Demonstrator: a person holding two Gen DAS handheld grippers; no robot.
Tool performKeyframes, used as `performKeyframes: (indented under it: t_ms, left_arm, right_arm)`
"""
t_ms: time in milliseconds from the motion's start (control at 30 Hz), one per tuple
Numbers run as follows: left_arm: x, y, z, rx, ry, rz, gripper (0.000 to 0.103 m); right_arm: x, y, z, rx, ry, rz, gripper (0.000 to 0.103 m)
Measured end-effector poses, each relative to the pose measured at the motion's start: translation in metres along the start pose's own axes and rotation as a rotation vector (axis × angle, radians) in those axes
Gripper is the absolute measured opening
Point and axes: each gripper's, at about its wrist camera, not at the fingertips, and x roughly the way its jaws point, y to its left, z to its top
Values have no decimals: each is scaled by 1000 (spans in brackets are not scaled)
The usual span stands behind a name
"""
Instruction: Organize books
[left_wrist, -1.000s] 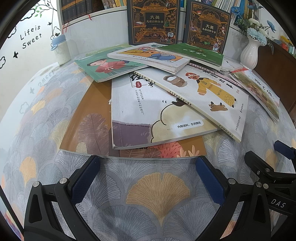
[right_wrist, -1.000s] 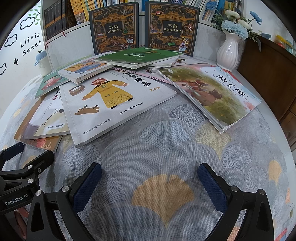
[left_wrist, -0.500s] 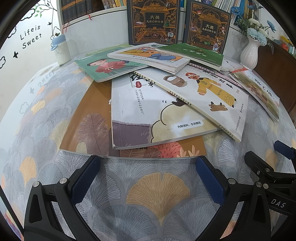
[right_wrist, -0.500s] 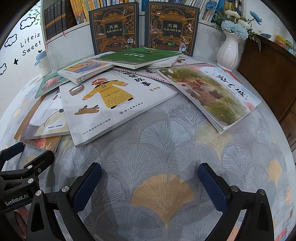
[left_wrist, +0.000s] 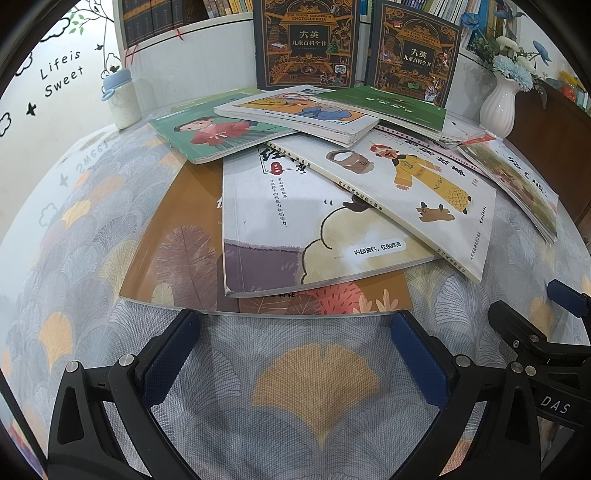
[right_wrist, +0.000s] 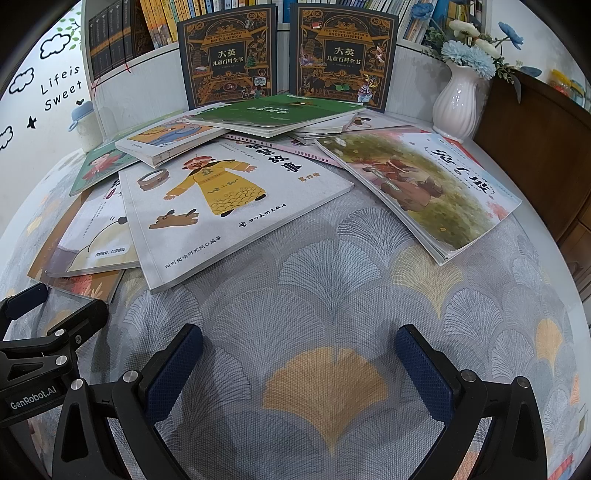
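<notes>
Several picture books lie in a loose overlapping heap on the patterned tablecloth (left_wrist: 314, 387). A brown leaf-cover book (left_wrist: 177, 243) lies lowest at the front left, a white book with a purple band (left_wrist: 295, 236) on it, and a white book with a yellow-robed figure (right_wrist: 221, 199) across that. A green book (right_wrist: 277, 110) tops the heap at the back. A meadow-cover book (right_wrist: 436, 188) lies at the right. My left gripper (left_wrist: 295, 325) is open and empty, just in front of the brown book's near edge. My right gripper (right_wrist: 299, 339) is open and empty over bare cloth.
Two dark encyclopedia volumes (right_wrist: 229, 55) stand upright against a white bookshelf at the back. A white vase with blue flowers (right_wrist: 458, 99) stands at the back right beside a brown cabinet (right_wrist: 535, 147). A small bottle with a blue lid (left_wrist: 122, 99) stands at the back left.
</notes>
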Motion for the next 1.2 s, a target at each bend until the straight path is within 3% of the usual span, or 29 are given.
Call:
performKeyframes:
  t_ms: [367, 600, 1067, 1200]
  left_arm:
    - [2, 3, -3, -5, 0, -6, 103]
    - [-2, 6, -3, -25, 5, -15, 103]
    - [-16, 6, -18, 73, 12, -64, 103]
    - [-28, -5, -15, 182, 11, -61, 97]
  right_arm:
    - [1, 3, 1, 33, 2, -30, 103]
    - [2, 3, 1, 22, 2, -5, 103]
    - [-13, -5, -12, -10, -4, 83, 103]
    - [-25, -17, -19, 11, -14, 166, 100]
